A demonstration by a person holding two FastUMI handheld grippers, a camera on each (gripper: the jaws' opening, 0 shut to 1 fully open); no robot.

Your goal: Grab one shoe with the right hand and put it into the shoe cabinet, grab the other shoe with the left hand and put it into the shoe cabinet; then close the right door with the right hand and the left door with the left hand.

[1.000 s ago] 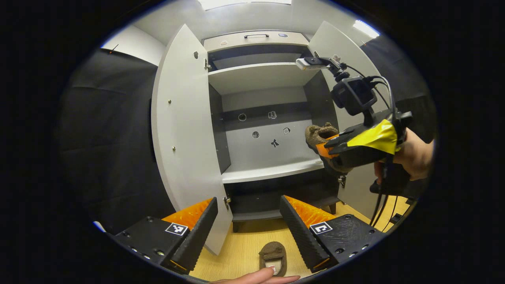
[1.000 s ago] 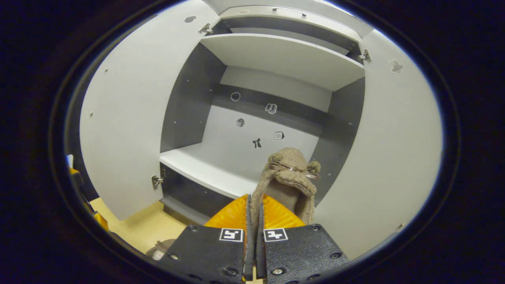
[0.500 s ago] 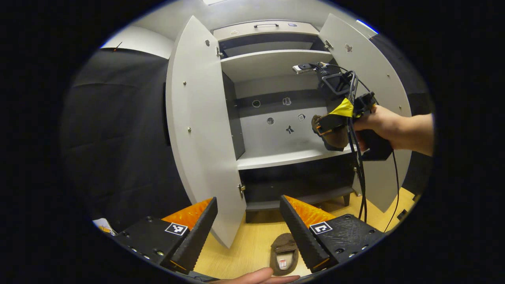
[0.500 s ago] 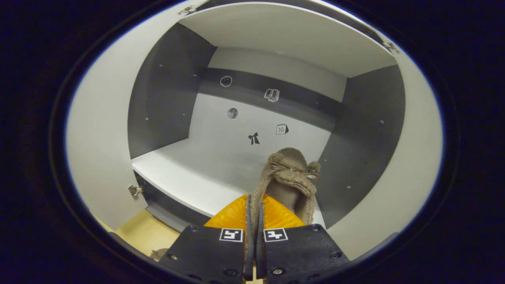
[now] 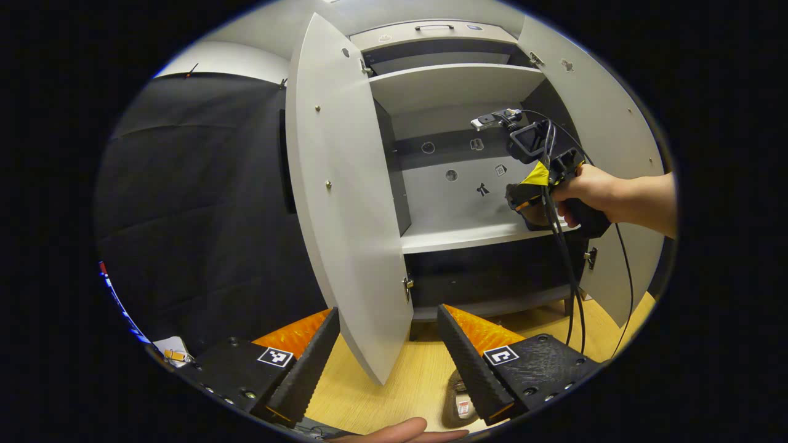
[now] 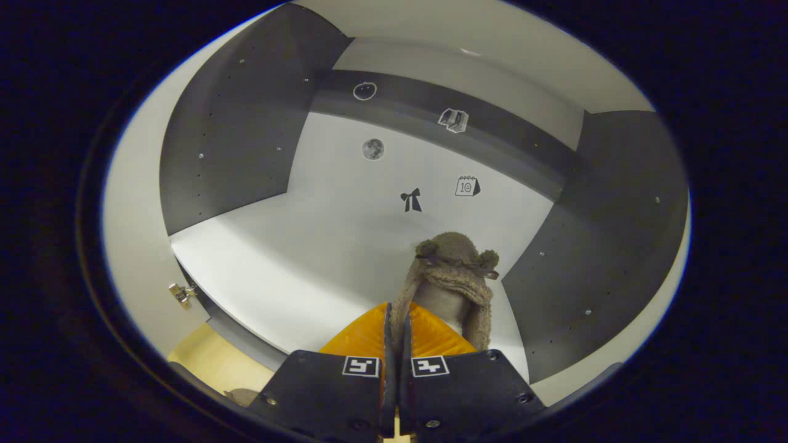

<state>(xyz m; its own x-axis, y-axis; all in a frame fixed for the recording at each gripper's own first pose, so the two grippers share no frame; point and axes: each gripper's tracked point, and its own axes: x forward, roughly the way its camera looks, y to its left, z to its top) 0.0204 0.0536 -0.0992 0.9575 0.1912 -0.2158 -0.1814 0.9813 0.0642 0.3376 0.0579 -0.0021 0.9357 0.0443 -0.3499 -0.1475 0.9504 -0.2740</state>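
A brown fuzzy slipper (image 6: 449,283) with a small bow hangs toe-forward, its side wall pinched by my shut right gripper (image 6: 395,332). It is inside the cabinet's middle compartment, just above the white shelf (image 6: 295,258) near the right wall. From the left gripper view, a hand (image 5: 591,194) holds the right gripper (image 5: 523,206) over that shelf (image 5: 468,237). My left gripper (image 5: 388,351) stands open and low over the floor with nothing between its fingers. The other slipper (image 5: 458,400) lies on the wooden floor, partly hidden behind one finger.
Both cabinet doors stand open: the left door (image 5: 345,197) swings out close ahead of my left gripper, the right door (image 5: 615,154) behind the hand. Cables (image 5: 569,277) hang from the right gripper. A fingertip (image 5: 400,431) shows at the bottom edge. A lower shelf (image 5: 492,304) sits near the floor.
My right gripper has carried the slipper forward from the cabinet's opening into the middle compartment and lower toward the shelf. The left gripper has shifted left; the floor slipper now sits behind its finger.
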